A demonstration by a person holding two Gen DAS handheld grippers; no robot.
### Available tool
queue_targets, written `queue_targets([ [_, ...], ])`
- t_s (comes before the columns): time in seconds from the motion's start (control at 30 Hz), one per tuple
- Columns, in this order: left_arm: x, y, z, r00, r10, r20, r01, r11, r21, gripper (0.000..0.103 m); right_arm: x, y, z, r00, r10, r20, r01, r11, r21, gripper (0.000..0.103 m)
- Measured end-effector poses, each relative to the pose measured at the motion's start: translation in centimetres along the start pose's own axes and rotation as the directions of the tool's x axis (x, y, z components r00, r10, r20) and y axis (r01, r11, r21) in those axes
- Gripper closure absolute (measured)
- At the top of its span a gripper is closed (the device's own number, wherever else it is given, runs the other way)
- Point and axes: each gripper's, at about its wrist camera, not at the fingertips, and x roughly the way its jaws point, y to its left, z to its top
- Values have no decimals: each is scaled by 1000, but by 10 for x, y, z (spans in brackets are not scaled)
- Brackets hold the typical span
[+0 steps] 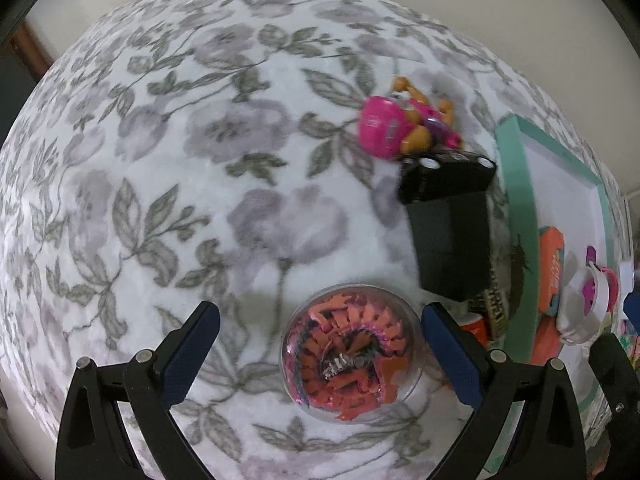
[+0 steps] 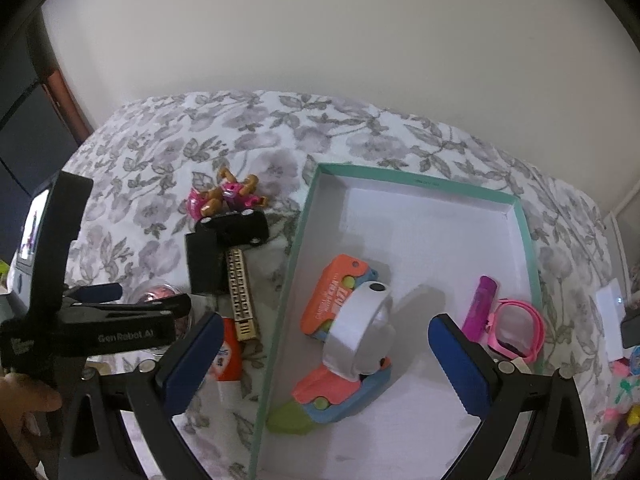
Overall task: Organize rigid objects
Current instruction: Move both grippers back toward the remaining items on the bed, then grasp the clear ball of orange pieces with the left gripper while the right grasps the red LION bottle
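A clear round container of orange pieces (image 1: pixel 347 353) lies on the floral cloth between the open fingers of my left gripper (image 1: pixel 320 356). A pink and brown toy figure (image 1: pixel 400 124), a black toy car (image 1: pixel 448 176) and a black box (image 1: pixel 452 244) lie beyond it. My right gripper (image 2: pixel 326 360) is open above the teal box (image 2: pixel 412 178), over a white tape roll (image 2: pixel 360 328) resting on two orange and blue toys (image 2: pixel 334 292). A purple tube (image 2: pixel 478 306) and a pink watch (image 2: pixel 518 326) also lie in the box.
A gold ruler-like bar (image 2: pixel 240 292) and an orange and white item (image 2: pixel 228 350) lie left of the box. The left gripper's body (image 2: pixel 100 320) shows at the left. Colourful clutter (image 2: pixel 624 400) sits at the far right. A wall stands behind the bed.
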Motion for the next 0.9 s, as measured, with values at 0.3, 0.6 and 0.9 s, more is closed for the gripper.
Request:
queue_targets([
  [0.3,-4,53,0,1000,4,-7,-4,995,-103,2,-6,23,1,995,94,23,-93,995,-49,10],
  [0.6,-5,80,-6,999,-25,-27,22,994,-107,3,6,52,-4,984,171,-41,-175,979,-102,37],
  [0.9,-3,75,-21,994,-84,-69,75,990,-117,5,28,70,-17,981,148,-127,-168,971,-171,63],
])
